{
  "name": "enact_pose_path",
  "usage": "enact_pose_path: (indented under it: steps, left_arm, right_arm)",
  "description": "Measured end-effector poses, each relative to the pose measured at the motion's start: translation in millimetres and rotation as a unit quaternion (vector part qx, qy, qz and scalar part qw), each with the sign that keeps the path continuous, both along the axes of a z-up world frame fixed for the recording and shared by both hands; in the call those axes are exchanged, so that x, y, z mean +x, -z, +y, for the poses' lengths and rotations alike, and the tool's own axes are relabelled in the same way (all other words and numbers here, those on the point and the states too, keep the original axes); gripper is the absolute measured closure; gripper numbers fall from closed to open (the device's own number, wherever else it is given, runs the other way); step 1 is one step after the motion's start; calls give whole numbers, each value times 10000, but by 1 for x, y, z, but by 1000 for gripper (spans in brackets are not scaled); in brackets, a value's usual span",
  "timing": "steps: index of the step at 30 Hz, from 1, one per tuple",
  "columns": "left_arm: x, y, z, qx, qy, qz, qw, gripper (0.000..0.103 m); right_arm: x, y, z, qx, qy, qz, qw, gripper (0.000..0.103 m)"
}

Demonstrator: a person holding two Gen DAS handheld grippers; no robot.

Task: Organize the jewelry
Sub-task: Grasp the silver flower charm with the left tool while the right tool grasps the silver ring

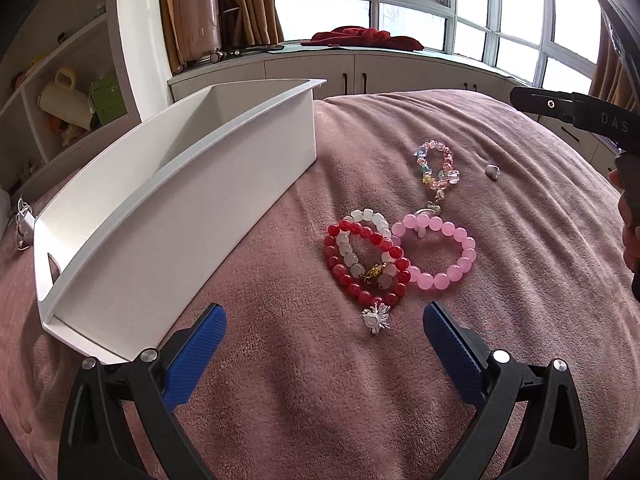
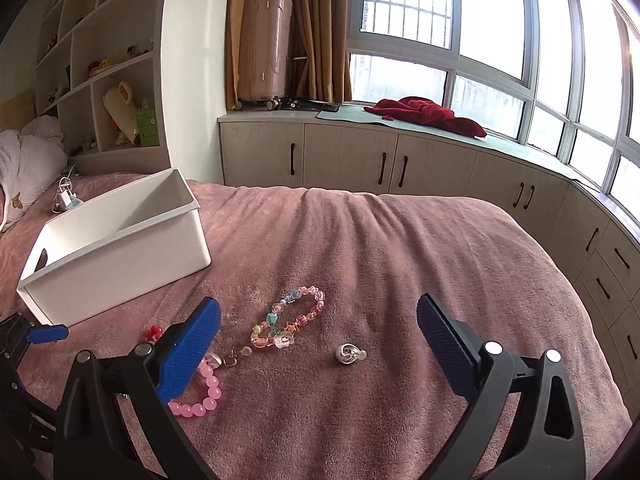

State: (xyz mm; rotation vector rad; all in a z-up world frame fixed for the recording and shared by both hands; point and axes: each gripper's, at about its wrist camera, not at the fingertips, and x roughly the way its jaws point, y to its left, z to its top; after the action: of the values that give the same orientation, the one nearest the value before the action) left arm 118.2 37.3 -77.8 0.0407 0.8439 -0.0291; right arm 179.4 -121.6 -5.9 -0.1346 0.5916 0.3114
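Pink blanket (image 2: 360, 240) bears bracelets, white box (image 2: 120, 256); both tools wide open, empty

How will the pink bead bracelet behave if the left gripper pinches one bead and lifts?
The pink bead bracelet is a loop of separate round beads, so it will probably sag rather than hold its ring shape. Its glossy beads may slip. It touches the red bracelet, so that may get nudged.

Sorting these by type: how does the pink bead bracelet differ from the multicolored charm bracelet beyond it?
The pink bead bracelet has uniform round beads of one color; the multicolored charm bracelet mixes pastel and clear beads of varied shapes. The pink bracelet is a plain loop, while the charm bracelet trails a short beaded tail toward it. The pink bracelet's beads look larger. Both lie flat on the pink blanket.
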Motion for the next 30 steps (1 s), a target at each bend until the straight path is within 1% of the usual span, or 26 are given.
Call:
enact_pose_path:
  steps: [3,6,7,8,10,13,15,16,17,19,20,21,24,25,26,27,28,29,30]
  left_arm:
    - [6,7,-6,9,189,114,9998,4]
    - [10,16,-13,24,423,312,9986,5]
    - [11,19,-16,53,487,350,9982,8]
    - [12,22,-19,81,547,392,9977,17]
    - [14,27,-21,-34,673,509,9964,25]
    - [15,28,-20,-99,660,500,9965,27]
    - [15,29,-19,-155,670,506,9963,31]
    - [15,29,-18,-196,692,513,9961,36]
    - [15,29,-18,-239,715,521,9958,40]
    - [15,30,-16,-273,718,531,9956,41]
    - [15,30,-15,-286,707,532,9957,44]
    - [16,31,-14,-305,691,541,9957,46]
    - [18,31,-13,-325,671,569,9956,59]
    - [19,31,-12,-331,670,573,9956,65]
    - [19,31,-11,-337,657,588,9955,69]
    - [20,31,-10,-349,663,599,9954,70]
    - [20,31,-10,-342,685,597,9953,76]
    - [20,31,-9,-325,719,604,9951,79]
    - [19,31,-8,-318,758,601,9948,79]
  right_arm:
    - [10,13,-5,-48,37,165,9998,10]
    - [20,26,-8,-162,30,370,9992,18]
    - [25,31,-8,-198,23,464,9987,20]
    - [29,36,-10,-229,29,546,9982,24]
    - [39,45,-12,-261,58,749,9968,27]
    - [52,56,-15,-237,53,981,9949,33]
    - [60,64,-14,-240,38,1189,9926,41]
    - [62,68,-14,-231,31,1295,9913,46]
    - [63,72,-15,-201,10,1415,9897,49]
    - [64,81,-14,-208,-13,1625,9865,53]
    - [63,84,-13,-218,-60,1683,9855,57]
    - [63,86,-12,-238,-55,1715,9849,59]
    - [61,87,-10,-282,-108,1746,9842,64]
    - [61,87,-9,-299,-137,1737,9842,68]
    - [61,86,-9,-288,-155,1729,9844,72]
    - [60,87,-10,-244,-174,1727,9845,74]
    - [59,87,-11,-209,-187,1729,9845,75]
    - [58,87,-12,-179,-193,1719,9848,75]
    - [58,86,-13,-140,-193,1707,9850,75]
